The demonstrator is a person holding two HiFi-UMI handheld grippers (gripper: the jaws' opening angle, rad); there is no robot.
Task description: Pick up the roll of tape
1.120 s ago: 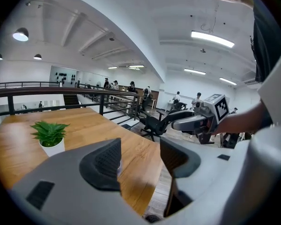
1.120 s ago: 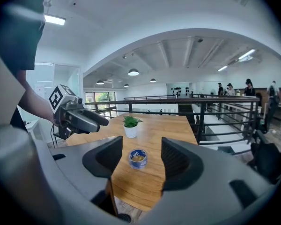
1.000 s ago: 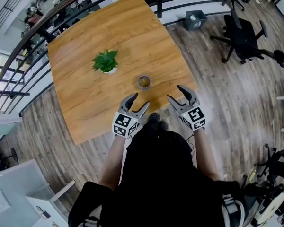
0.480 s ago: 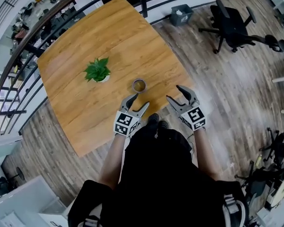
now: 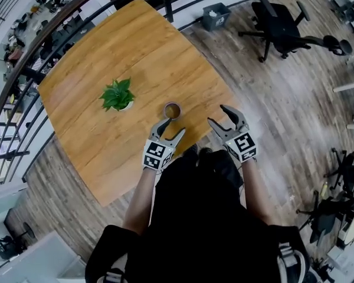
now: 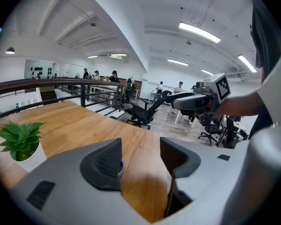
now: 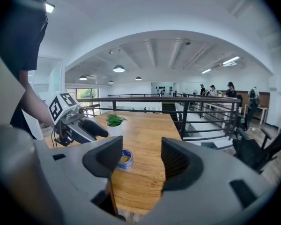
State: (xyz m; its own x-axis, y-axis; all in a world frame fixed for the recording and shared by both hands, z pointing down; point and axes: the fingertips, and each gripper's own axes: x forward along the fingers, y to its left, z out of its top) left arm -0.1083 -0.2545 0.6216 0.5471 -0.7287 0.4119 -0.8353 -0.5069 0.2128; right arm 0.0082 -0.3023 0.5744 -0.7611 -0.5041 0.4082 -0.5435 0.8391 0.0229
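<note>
The wooden table point(image 5: 135, 46) is unchanged. The left gripper point(image 5: 173, 127) has come nearer to the roll of tape point(image 5: 172, 110) than a second ago, with its jaws apart and empty. The right gripper point(image 5: 218, 114) kept its place, its jaws also apart and empty. The roll lies flat near the front edge, to the right of the potted plant point(image 5: 118, 95).

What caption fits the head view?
Open left gripper and right gripper hover by a round roll of tape near a green potted plant on a wooden table.
</note>
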